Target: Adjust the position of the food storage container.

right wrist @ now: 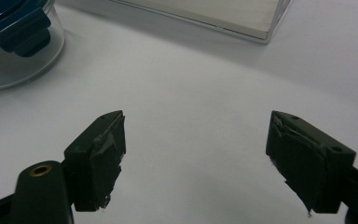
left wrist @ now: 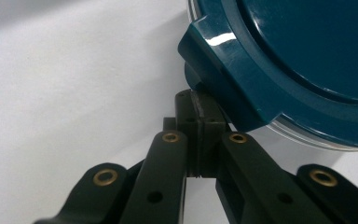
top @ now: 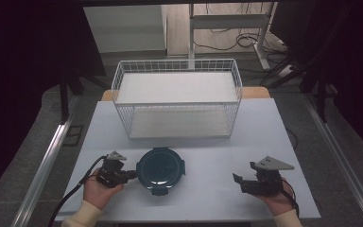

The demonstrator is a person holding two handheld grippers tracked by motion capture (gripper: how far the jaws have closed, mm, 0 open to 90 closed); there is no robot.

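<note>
High view: round container [top: 160,170] with teal lid sits on the surface [top: 208,189] before a wire basket [top: 177,97]. Left tool [top: 133,174] touches its left clip.

Left gripper view: jaws pressed together (nothing between) — tips against the clip [left wrist: 223,70].

Right gripper view: right tool [right wrist: 196,158] spread wide — well apart from the container.

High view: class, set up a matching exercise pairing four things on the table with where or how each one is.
1. container
2. basket
3. left gripper
4. right gripper

a. jaws open, nothing between them
b. far side of the table, behind the container
c. jaws shut, tips at the lid's clip
d. between the two grippers

Pairs: 1-d, 2-b, 3-c, 4-a
</note>
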